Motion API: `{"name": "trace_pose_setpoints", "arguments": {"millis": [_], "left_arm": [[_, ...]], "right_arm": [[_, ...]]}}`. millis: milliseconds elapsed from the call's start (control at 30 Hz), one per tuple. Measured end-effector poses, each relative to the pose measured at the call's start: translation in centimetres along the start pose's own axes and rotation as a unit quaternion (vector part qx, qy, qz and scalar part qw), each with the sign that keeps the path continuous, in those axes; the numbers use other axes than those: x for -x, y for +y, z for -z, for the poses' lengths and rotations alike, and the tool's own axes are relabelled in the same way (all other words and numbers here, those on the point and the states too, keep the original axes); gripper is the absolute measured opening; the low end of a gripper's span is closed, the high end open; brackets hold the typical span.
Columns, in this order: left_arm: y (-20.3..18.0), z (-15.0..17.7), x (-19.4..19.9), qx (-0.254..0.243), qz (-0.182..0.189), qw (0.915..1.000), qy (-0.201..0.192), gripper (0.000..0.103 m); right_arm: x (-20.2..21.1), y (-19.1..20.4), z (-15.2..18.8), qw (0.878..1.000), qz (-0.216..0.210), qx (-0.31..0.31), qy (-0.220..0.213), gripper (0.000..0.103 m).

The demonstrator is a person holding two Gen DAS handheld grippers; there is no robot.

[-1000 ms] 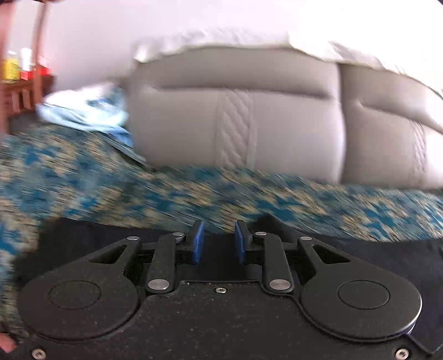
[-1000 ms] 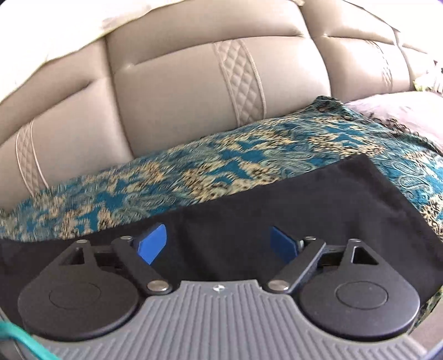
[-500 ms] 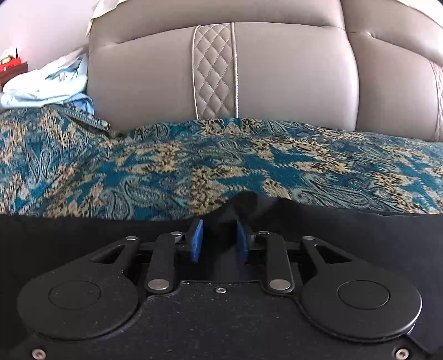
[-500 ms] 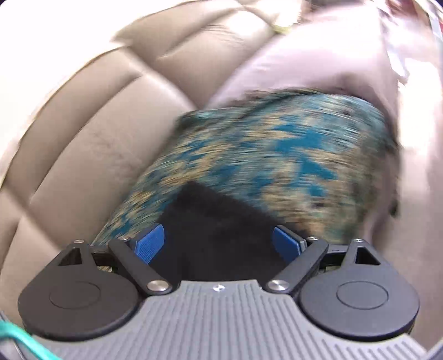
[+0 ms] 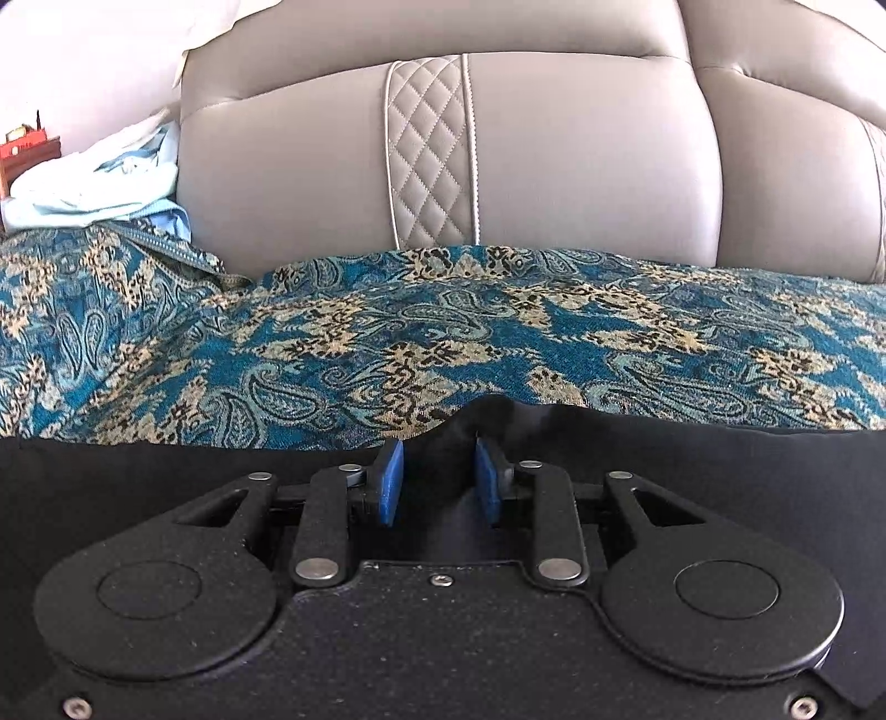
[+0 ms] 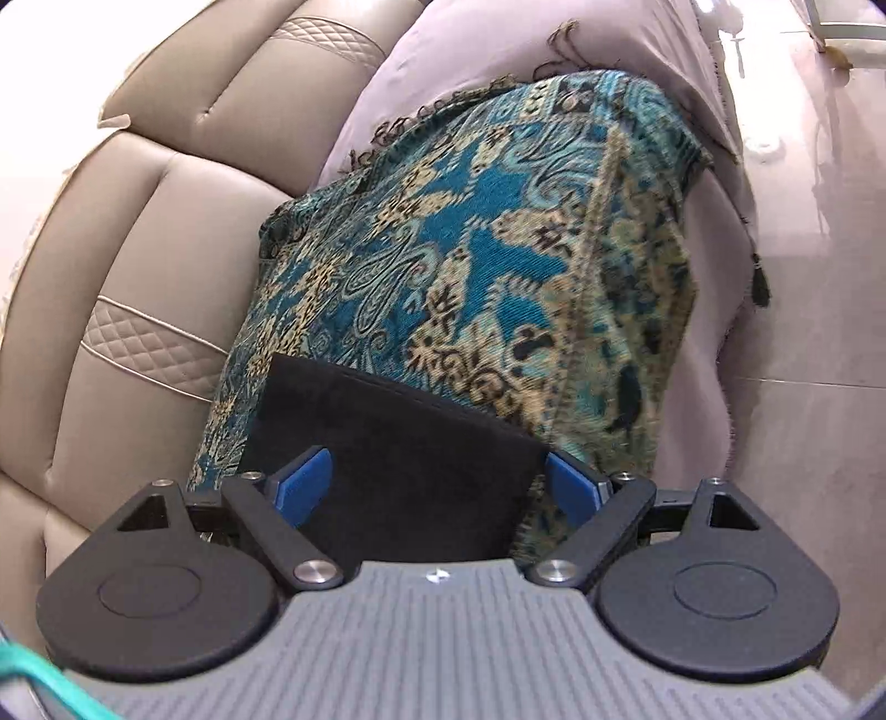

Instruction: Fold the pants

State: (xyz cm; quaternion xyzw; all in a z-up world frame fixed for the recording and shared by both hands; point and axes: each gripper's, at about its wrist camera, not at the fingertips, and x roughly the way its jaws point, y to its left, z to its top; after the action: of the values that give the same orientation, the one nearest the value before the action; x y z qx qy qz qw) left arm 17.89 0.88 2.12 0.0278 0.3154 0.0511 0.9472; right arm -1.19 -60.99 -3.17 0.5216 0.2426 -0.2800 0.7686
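The black pants (image 5: 664, 454) lie flat across a teal paisley throw (image 5: 387, 332) on the sofa seat. In the left wrist view their far edge bunches up into a small peak between the blue pads. My left gripper (image 5: 437, 482) is narrowly shut on that fold. In the right wrist view one narrow end of the pants (image 6: 387, 443) lies on the throw (image 6: 470, 249), its corner pointing away. My right gripper (image 6: 437, 487) straddles this end with its jaws wide and slowly closing; the pads stand at the cloth's two side edges and do not press on it.
A beige quilted sofa back (image 5: 581, 155) rises just behind the throw. A crumpled light-blue cloth (image 5: 94, 183) lies at the far left. In the right wrist view a lilac cover (image 6: 498, 50) hangs over the sofa's end, with tiled floor (image 6: 819, 332) beyond it.
My left gripper carried the pants' edge forward and down, then stayed still. My right gripper swung sideways along the pants to their end and rolled, staying open.
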Motion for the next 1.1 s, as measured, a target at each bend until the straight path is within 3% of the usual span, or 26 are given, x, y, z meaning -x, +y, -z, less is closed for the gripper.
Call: {"name": "trace_pose_setpoints", "arguments": {"millis": [133,200,300,400,500,633,700,833,867,900,1000,1100], "left_arm": [[0.6,-0.4,-0.1,0.015,0.013,0.9997,0.012,0.029],[1.3,-0.7,-0.2,0.023,0.026,0.9992,0.022,0.029],[2.2,-1.1,-0.7,0.04,0.034,0.998,0.036,0.04],[2.1,-1.6,-1.1,0.035,0.033,0.998,0.043,0.04],[1.5,-1.9,-0.8,0.016,0.027,0.9985,0.045,0.038],[2.0,-1.7,0.3,0.03,0.043,0.9974,0.05,0.037],[2.8,-1.4,1.2,0.035,0.048,0.997,0.05,0.037],[5.2,-0.4,3.1,0.044,0.052,0.9965,0.048,0.036],[5.9,-0.1,3.6,0.045,0.052,0.9964,0.048,0.036],[6.6,0.2,4.0,0.047,0.051,0.9964,0.049,0.035],[8.5,1.6,5.3,0.054,0.04,0.9967,0.046,0.035],[10.2,3.2,6.4,0.064,0.026,0.9964,0.049,0.035]], "right_arm": [[-0.2,1.5,0.9,0.998,0.011,0.056,-0.011,0.088],[0.0,2.0,1.2,0.997,-0.006,0.072,-0.004,0.085],[0.1,2.2,1.5,0.997,-0.028,0.077,0.01,0.083],[-0.1,2.5,1.4,0.996,-0.018,0.087,-0.002,0.081],[-0.3,2.9,1.5,0.995,-0.001,0.098,-0.017,0.063],[-0.3,3.5,1.7,0.993,0.023,0.116,-0.02,0.038],[-0.3,3.6,1.8,0.993,0.015,0.113,-0.011,0.032],[-0.9,4.6,2.4,0.992,0.018,0.129,-0.007,0.03],[-1.1,5.0,2.6,0.991,0.024,0.134,-0.009,0.027],[-1.3,5.3,2.7,0.99,0.03,0.136,-0.009,0.017],[-1.7,6.8,3.4,0.991,0.024,0.13,0.0,0.009],[-1.4,10.8,5.8,0.981,0.012,0.193,-0.014,0.008]]}}
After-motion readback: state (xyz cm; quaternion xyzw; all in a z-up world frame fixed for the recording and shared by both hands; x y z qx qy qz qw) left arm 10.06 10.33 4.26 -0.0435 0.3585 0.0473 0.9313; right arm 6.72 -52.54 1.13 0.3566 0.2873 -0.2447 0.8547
